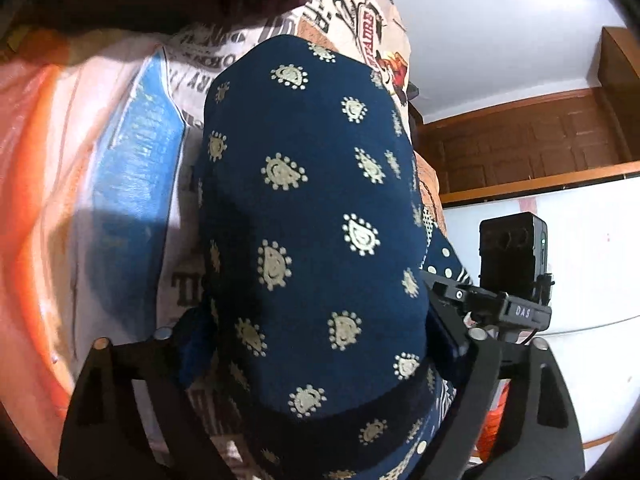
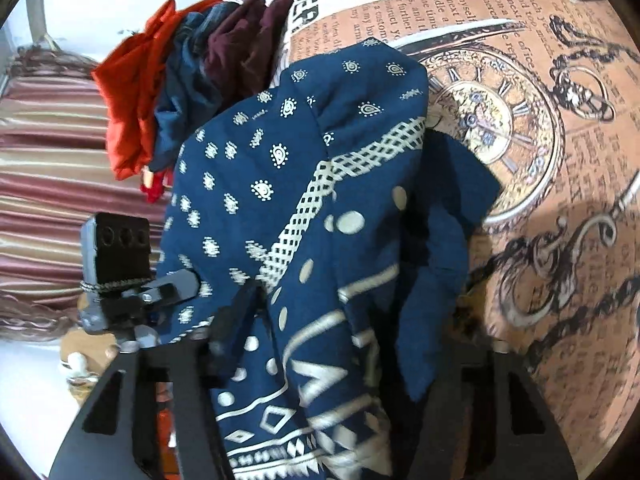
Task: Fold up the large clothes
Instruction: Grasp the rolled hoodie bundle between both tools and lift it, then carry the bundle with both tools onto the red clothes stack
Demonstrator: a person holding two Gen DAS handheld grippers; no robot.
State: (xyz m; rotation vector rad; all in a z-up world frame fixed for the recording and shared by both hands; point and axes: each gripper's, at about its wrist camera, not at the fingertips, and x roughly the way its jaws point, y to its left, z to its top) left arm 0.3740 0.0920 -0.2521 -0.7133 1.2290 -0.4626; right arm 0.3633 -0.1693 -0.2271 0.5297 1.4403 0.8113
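A large navy garment with cream paisley print hangs between both grippers over a printed bedsheet. In the left wrist view my left gripper is shut on the cloth, which drapes over and hides the fingertips. In the right wrist view the same garment shows a cream lattice band and border pattern. My right gripper is shut on its edge, the cloth bunched between the black fingers. The right gripper's body shows in the left wrist view, close beside the left one.
A bedsheet with newspaper and pocket-watch print lies under the garment. A pile of orange, teal and maroon clothes sits at the far left of the bed. Striped pink curtains hang beyond. A wooden cabinet lines the wall.
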